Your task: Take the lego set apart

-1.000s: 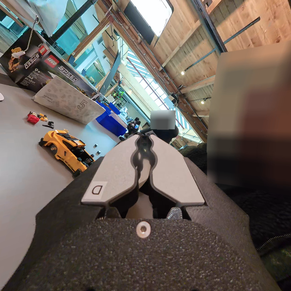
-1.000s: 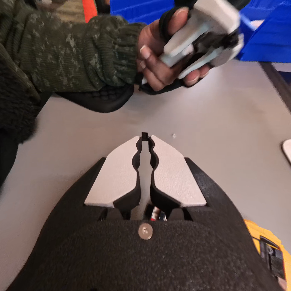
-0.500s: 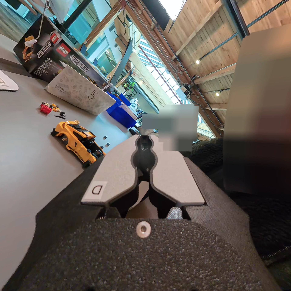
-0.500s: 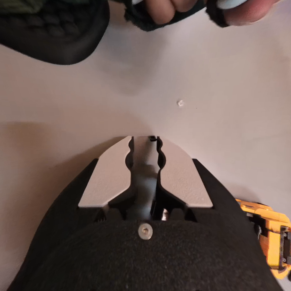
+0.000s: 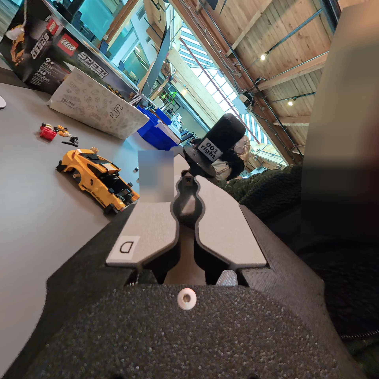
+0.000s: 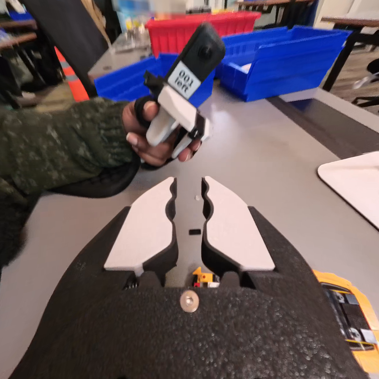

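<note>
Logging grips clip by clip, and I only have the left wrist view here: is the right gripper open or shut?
Observer: The right gripper is open, with nothing between its fingers.
Operator: My left gripper pinches a tiny dark piece. Any loose part near the right one?
Observer: Yes, a small black brick lies on the grey table, seen in the gap between the open fingers.
Operator: And the yellow car?
Observer: In the right wrist view it sits at the lower right, partly hidden under the gripper body.
</note>
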Motion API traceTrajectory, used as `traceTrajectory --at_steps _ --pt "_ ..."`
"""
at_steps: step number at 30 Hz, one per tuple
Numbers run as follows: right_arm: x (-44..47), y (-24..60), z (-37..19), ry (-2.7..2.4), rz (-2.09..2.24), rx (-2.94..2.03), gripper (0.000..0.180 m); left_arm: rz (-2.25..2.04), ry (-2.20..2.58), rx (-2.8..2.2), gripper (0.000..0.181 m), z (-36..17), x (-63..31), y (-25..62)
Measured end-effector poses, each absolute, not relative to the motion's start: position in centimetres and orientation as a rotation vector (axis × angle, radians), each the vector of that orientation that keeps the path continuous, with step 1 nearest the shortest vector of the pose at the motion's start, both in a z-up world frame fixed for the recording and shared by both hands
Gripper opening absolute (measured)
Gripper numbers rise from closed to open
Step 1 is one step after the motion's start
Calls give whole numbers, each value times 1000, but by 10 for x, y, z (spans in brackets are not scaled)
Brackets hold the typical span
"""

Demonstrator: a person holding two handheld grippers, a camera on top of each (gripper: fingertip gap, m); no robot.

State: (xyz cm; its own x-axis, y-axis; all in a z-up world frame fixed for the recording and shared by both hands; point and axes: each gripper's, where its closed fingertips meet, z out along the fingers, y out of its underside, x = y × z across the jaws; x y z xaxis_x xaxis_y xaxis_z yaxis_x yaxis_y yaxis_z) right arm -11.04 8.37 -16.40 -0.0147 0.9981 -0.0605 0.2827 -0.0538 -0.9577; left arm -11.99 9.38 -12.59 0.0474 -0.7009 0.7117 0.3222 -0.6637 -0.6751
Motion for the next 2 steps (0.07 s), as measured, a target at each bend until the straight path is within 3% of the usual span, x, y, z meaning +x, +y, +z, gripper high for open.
traceTrajectory --at_steps 2 --pt "-108 87 -150 -1329 1173 -1431 20 -1732 401 -1557 7 -124 -114 92"
